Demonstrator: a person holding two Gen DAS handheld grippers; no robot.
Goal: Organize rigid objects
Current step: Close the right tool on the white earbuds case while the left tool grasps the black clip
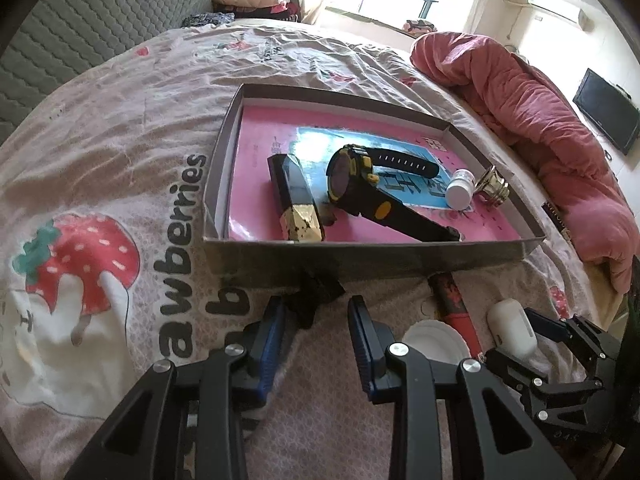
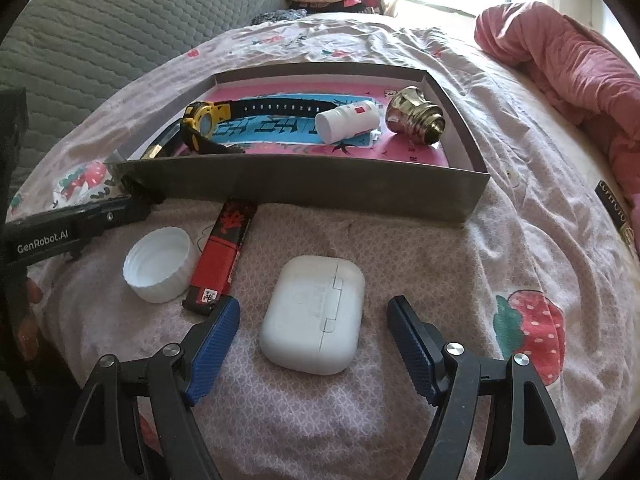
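Jaws of the right gripper [image 2: 314, 312] stand spread wide, straddling the white earbud case [image 2: 314, 316] on the bedsheet, a pad on either side and neither touching, presumably lined up to pinch it across its width. Ahead of the fingertips lies the shallow box [image 2: 304, 188], already holding a watch [image 2: 204, 124]. The left gripper [image 1: 316, 312] is part open over a small black object [image 1: 316, 294] at its tips, gripping nothing.
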